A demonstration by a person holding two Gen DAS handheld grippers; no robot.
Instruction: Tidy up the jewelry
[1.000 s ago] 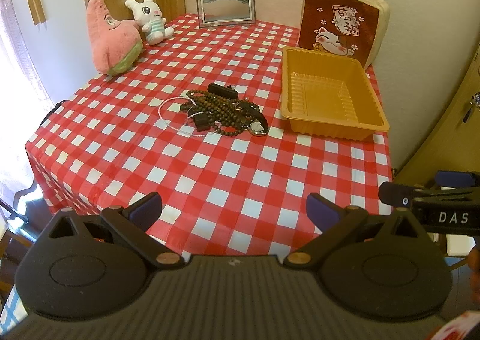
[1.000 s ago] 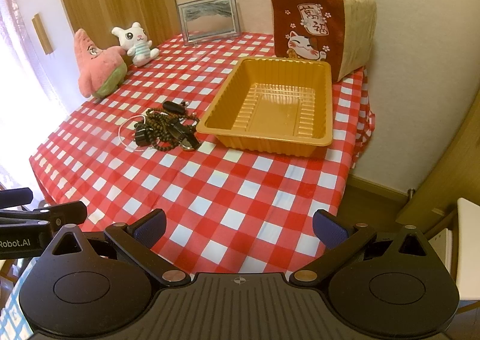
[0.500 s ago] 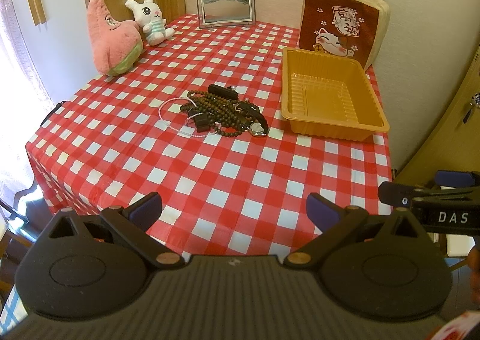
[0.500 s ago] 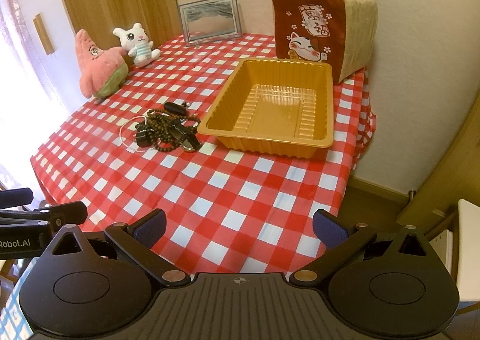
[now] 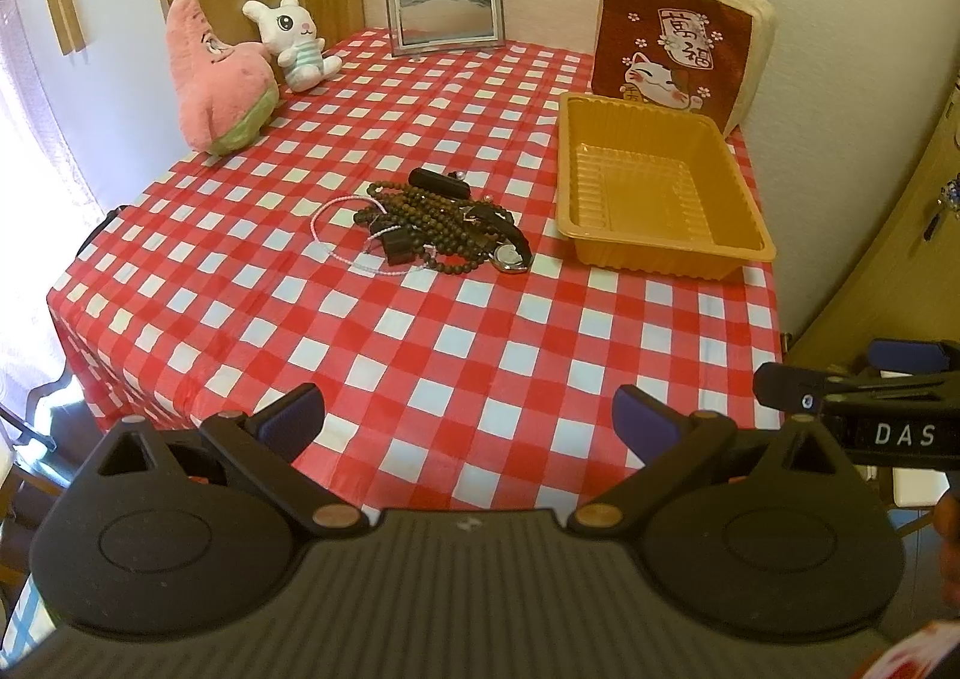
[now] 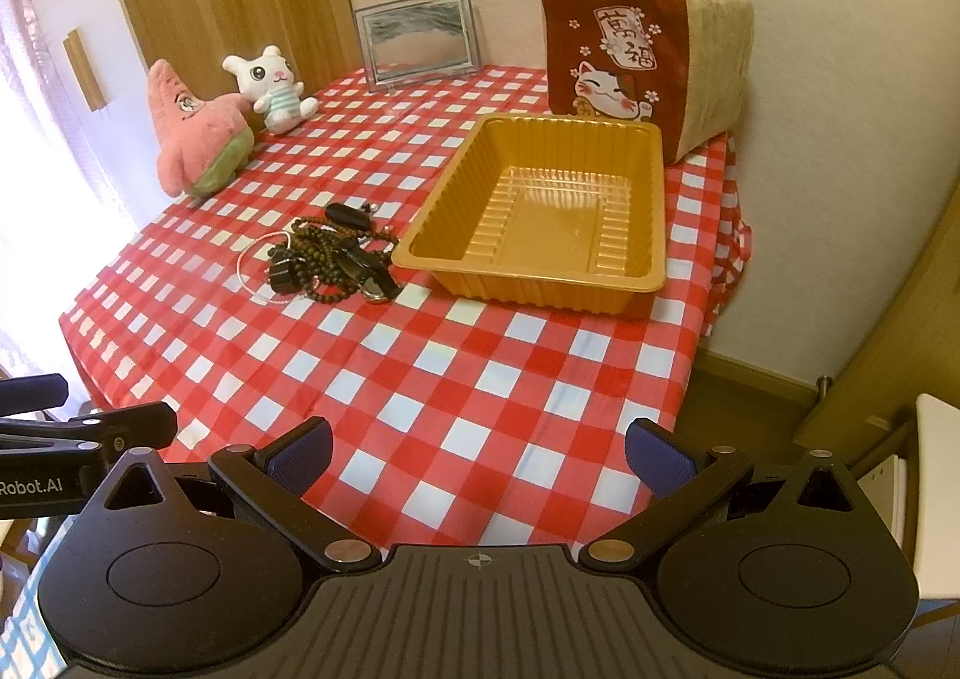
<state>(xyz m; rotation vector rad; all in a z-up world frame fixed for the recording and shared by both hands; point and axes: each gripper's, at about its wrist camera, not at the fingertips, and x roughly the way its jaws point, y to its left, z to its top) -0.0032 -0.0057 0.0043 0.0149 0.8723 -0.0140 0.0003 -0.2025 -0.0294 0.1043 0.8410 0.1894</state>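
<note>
Left wrist view: a tangle of dark wooden beads (image 5: 432, 226), black straps and a thin pink cord sits mid-table, just beside the ribbed, glossy orange plastic tray (image 5: 651, 253) along the right edge. Red-and-white checked cloth (image 5: 456, 355) covers the table. Left gripper (image 5: 468, 415) and right gripper (image 6: 477, 451) both gape wide, holding nothing, at the near edge.
</note>
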